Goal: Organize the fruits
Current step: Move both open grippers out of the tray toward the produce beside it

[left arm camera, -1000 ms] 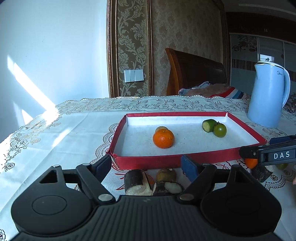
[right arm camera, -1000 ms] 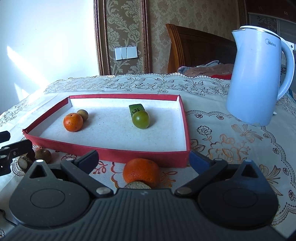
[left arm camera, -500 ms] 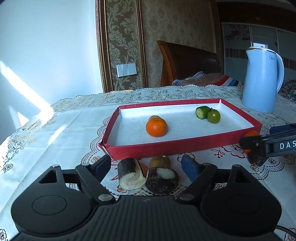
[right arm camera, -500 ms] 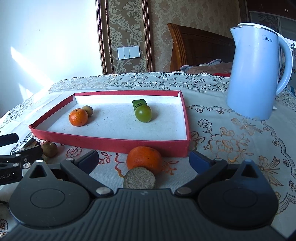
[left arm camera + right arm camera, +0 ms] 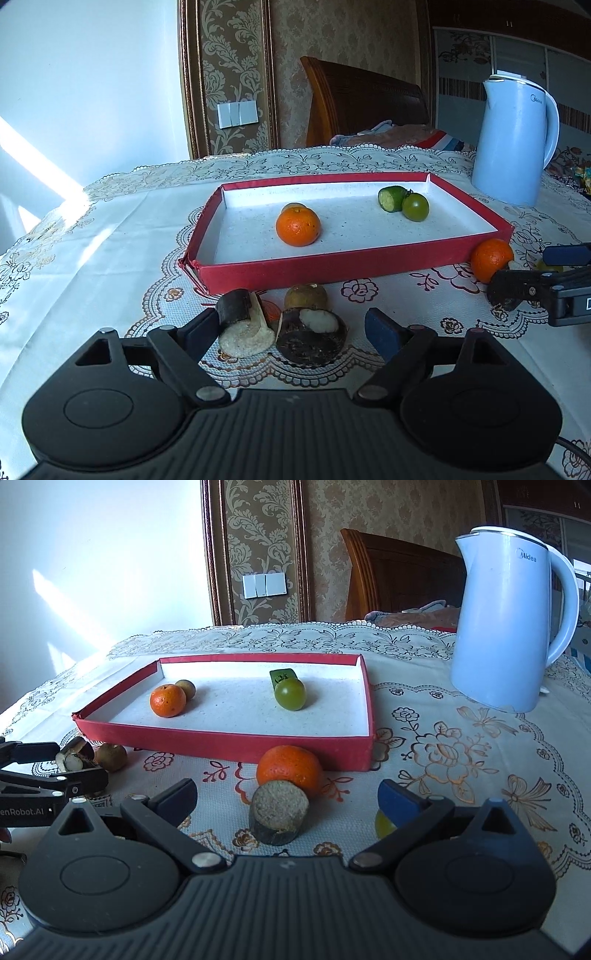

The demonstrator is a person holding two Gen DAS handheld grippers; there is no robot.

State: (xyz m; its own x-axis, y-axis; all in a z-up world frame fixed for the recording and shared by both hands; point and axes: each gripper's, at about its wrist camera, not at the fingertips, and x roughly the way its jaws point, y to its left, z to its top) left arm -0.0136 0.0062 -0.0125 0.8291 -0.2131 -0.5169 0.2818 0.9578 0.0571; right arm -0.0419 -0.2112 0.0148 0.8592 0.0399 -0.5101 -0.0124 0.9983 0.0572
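Note:
A red tray [image 5: 332, 264] [image 5: 229, 744] holds an orange [image 5: 297, 226] [image 5: 167, 700], a small brown fruit behind it [image 5: 185, 689], a cucumber piece [image 5: 391, 198] and a green tomato [image 5: 415, 206] [image 5: 290, 694]. In front of the tray my open left gripper [image 5: 291, 328] frames a cut dark cane piece [image 5: 240, 321], a dark peeled root [image 5: 312, 332] and a kiwi [image 5: 306, 296]. My open right gripper [image 5: 288, 799] frames a cut dark cylinder [image 5: 279, 814] and an orange [image 5: 289, 770] [image 5: 491, 258] on the cloth. A yellowish fruit [image 5: 384, 825] lies under its right finger.
A pale blue kettle [image 5: 515, 144] [image 5: 509, 627] stands at the table's back right, beside the tray. A lace tablecloth [image 5: 92, 240] covers the table. A wooden headboard [image 5: 362, 99] and bedding lie beyond the far edge.
Both grippers have drawn back and up from the tray. The fruit pieces in front of the tray, earlier half hidden under the grippers, now show fully between the open fingers.

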